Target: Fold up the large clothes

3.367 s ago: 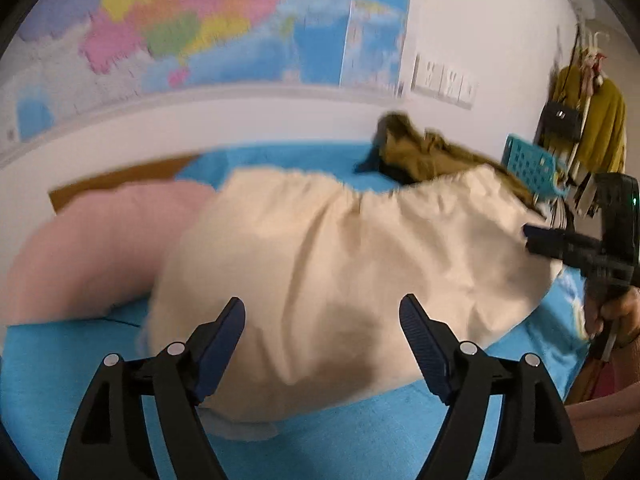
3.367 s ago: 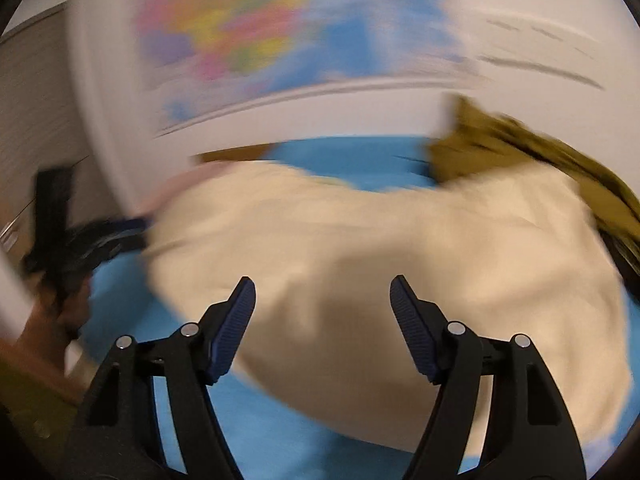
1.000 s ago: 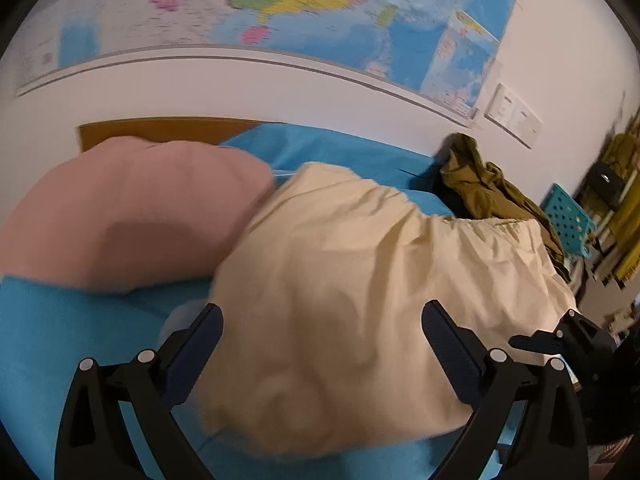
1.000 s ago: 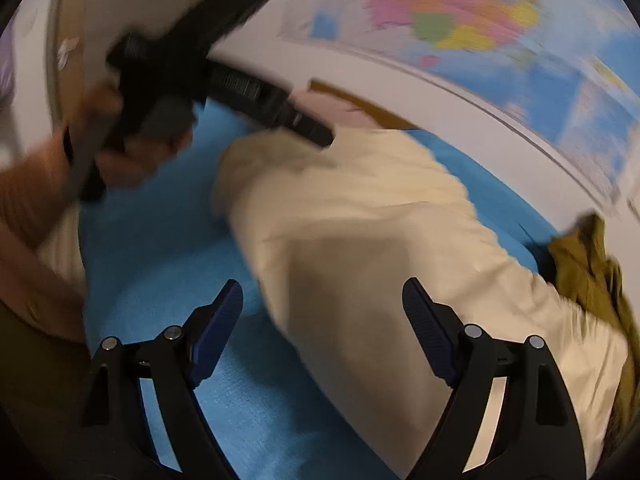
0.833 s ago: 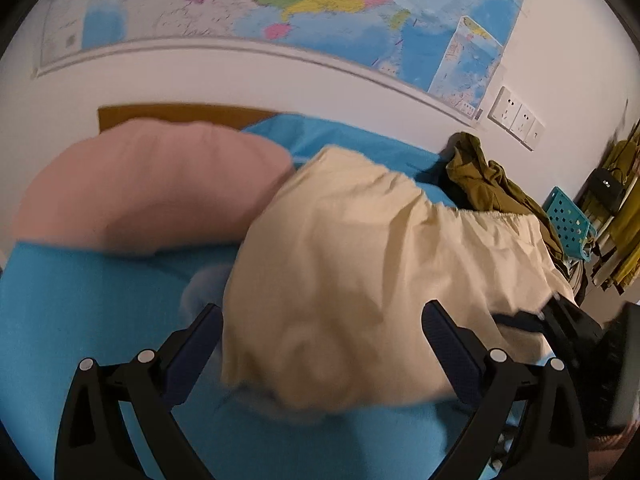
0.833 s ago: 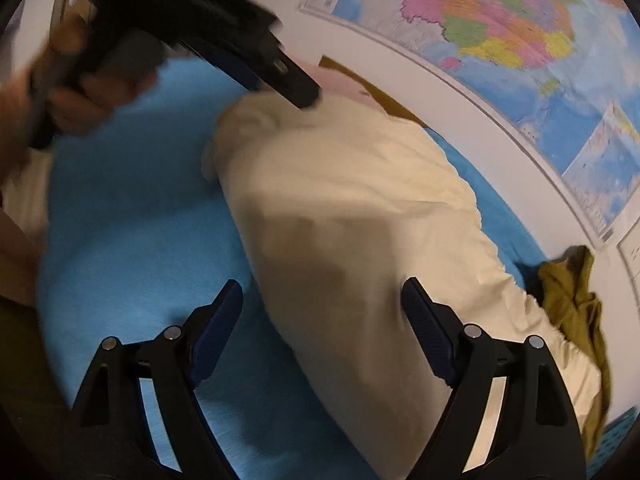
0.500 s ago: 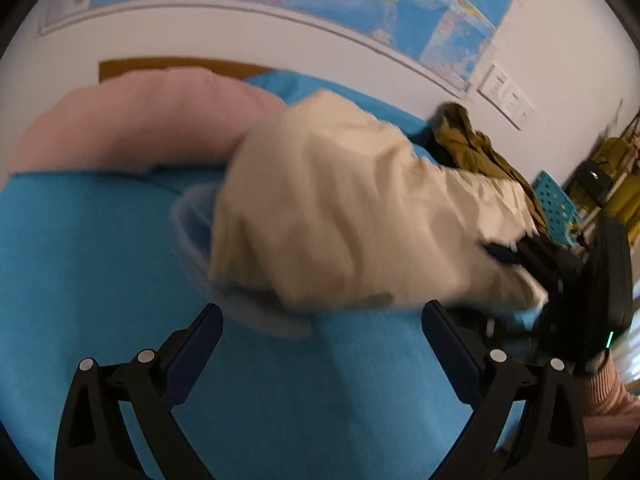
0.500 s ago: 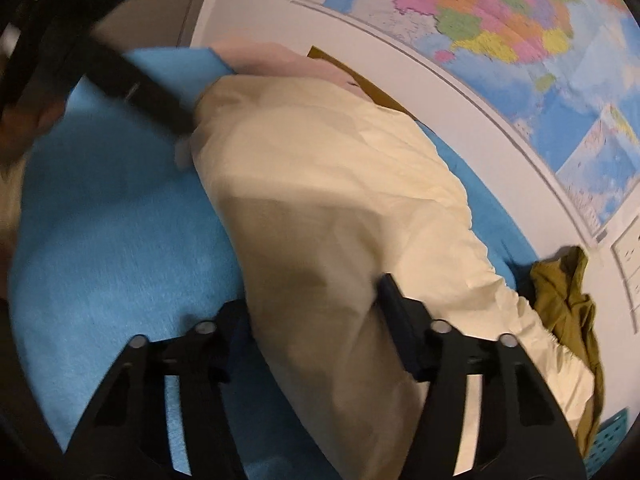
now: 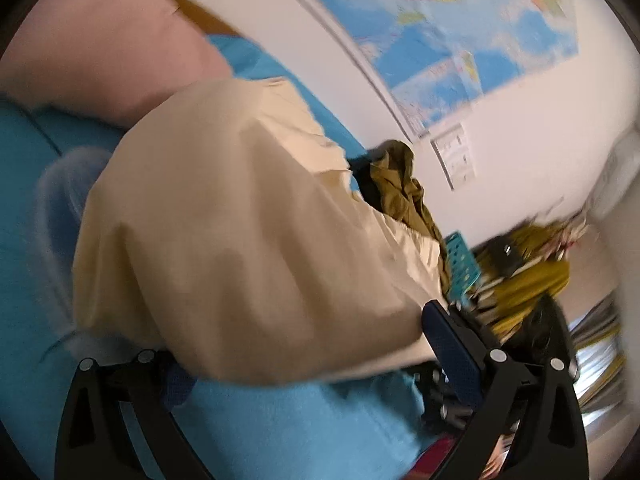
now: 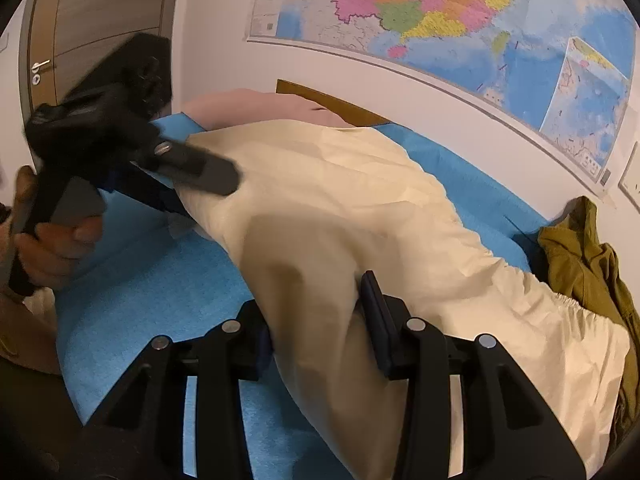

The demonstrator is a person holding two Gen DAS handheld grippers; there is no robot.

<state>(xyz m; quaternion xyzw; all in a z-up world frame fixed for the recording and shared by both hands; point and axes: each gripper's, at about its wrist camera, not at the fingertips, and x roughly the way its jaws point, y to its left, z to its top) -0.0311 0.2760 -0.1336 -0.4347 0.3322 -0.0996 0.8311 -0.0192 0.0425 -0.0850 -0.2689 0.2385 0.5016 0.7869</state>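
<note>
1. Lying across the blue bed (image 10: 172, 300), the cream garment (image 10: 340, 216) is spread from the pink pillow (image 10: 256, 106) at the head down toward the olive garment (image 10: 580, 256) at the far side.
2. The right tongs (image 10: 316, 332) are seen pressed together on a raised fold of the cream garment (image 9: 240, 220), with the cloth pinched between both blue pads.
3. The left tongs (image 9: 308, 360) are held wide apart around the near edge of the same garment; its cloth lies over the left finger and between the two, but it is not squeezed.
4. In the right wrist view the left tongs (image 10: 192, 184) are seen at the garment's corner near the pillow, though this part is blurred and contact can only be supposed.
5. A coloured map (image 10: 440, 12) is hung on the white wall above the bed.
6. A teal basket (image 9: 464, 268) is visible beside the bed, beyond the olive garment (image 9: 404, 184).
</note>
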